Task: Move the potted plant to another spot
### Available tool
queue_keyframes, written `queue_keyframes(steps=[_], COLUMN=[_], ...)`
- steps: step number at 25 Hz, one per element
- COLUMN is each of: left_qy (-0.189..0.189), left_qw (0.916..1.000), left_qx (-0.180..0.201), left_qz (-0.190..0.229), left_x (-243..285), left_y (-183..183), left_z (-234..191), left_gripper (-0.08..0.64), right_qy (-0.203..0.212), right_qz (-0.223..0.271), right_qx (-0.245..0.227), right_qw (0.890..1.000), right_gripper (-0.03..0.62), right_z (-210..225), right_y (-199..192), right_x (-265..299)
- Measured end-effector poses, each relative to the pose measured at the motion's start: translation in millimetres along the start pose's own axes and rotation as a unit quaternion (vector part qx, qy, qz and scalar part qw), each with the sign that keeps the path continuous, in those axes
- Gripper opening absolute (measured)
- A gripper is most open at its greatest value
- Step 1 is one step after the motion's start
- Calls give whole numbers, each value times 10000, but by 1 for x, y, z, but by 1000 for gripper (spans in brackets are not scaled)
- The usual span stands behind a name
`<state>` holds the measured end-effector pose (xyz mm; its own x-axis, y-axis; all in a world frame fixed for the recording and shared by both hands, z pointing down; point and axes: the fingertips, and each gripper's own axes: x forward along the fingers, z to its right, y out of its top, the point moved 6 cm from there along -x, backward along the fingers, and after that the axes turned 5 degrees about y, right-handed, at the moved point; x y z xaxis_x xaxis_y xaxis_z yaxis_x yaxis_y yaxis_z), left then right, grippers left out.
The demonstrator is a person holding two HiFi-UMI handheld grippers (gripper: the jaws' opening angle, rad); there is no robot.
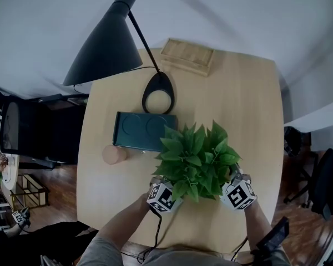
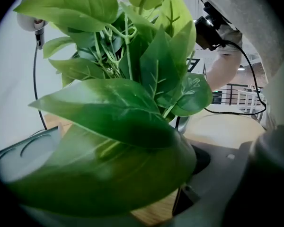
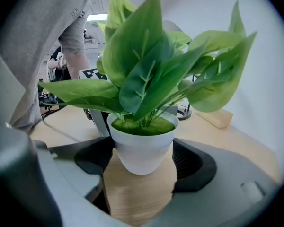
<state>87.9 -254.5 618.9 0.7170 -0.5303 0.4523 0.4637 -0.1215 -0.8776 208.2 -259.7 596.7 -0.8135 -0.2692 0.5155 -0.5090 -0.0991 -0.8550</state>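
White pot [image 3: 142,148] of the potted plant [image 1: 197,159] sits by the near edge of the surface [image 1: 238,93], untouched between the jaws of our wide-open right hand-held gripper [image 3: 142,171]. Left hand-held gripper [image 1: 165,190] is open among leaves [image 2: 113,112]. Light, smooth, tippy, we reckon: grip the pot wall, not foliage.

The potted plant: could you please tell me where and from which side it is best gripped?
Grip the white pot by its wall just under the rim, coming in low and level from the side. The leaves overhang it, so a grasp from above would probably crush them, and the pot narrows downward, so a high hold should slip less.
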Motion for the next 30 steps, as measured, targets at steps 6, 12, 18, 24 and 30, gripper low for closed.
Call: queue_keyframes(steps=[6, 12, 18, 24, 30], left_qy=[-50, -77, -361, -480, -370], left_qw=[9999, 9992, 9966, 9929, 9913], left_qx=[51, 86, 33, 58, 106], left_qz=[136, 392, 738, 1085, 1261], left_x=[-14, -45, -92, -147, -202], left_y=[19, 47, 82, 107, 110], left_z=[-1, 1, 8, 16, 23], left_gripper=[362, 360, 356, 355, 356], right_qy=[-106, -160, -173, -183, -201], right_qz=[103, 472, 979, 1359, 1498], right_qx=[6, 16, 271, 381, 217], right_qw=[9999, 9988, 9947, 9898, 9883], right_gripper=[402, 400, 397, 394, 394], right_z=[-5, -22, -50, -86, -124], right_y=[19, 51, 91, 135, 168], right_x=[-13, -32, -54, -66, -62])
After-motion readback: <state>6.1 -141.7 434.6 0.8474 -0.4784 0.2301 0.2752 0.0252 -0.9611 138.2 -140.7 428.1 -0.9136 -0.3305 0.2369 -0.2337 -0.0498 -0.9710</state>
